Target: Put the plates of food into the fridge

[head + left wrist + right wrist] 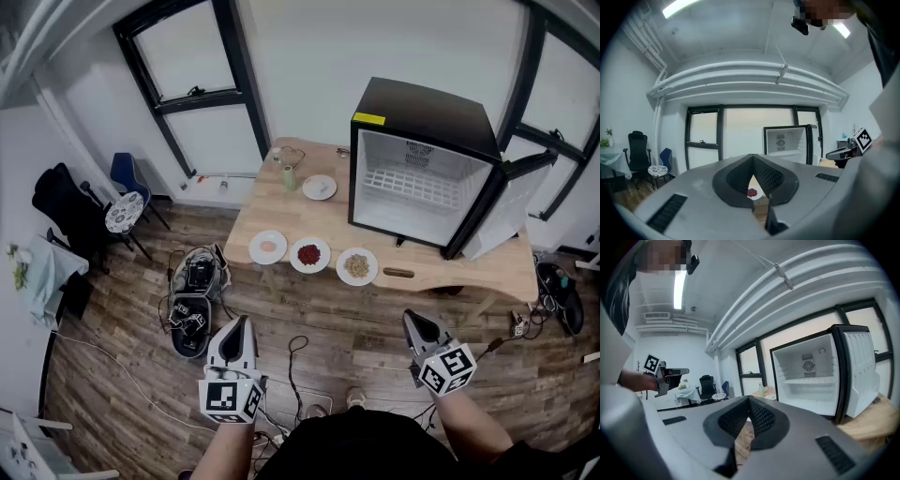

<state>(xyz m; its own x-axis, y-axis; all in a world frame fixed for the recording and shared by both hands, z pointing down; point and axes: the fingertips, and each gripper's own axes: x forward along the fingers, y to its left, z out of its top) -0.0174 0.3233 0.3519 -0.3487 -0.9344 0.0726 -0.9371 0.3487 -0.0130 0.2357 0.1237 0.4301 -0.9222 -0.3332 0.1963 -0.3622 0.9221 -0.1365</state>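
left claw (239, 323) and right claw (419, 321) are hovering, both clenched empty.
ahead of them, round white plates of food (309, 269) are sitting beside an open black mini fridge (427, 112).

Three round white plates (293, 255) in a row on the light wooden table (281, 211): foods too small to name, one pale pink, one dark red, one beige. In the left gripper view only a sliver of the red-topped plate (758, 193) shows past the left gripper (753, 164), whose grey body hides the rest. Small brown object (398, 273) at the table's near edge and pale green container (290, 176) at its far left: too small to identify. Person's dark torso (366, 450) and forearms (220, 452): cut off at the near edge of the head view.
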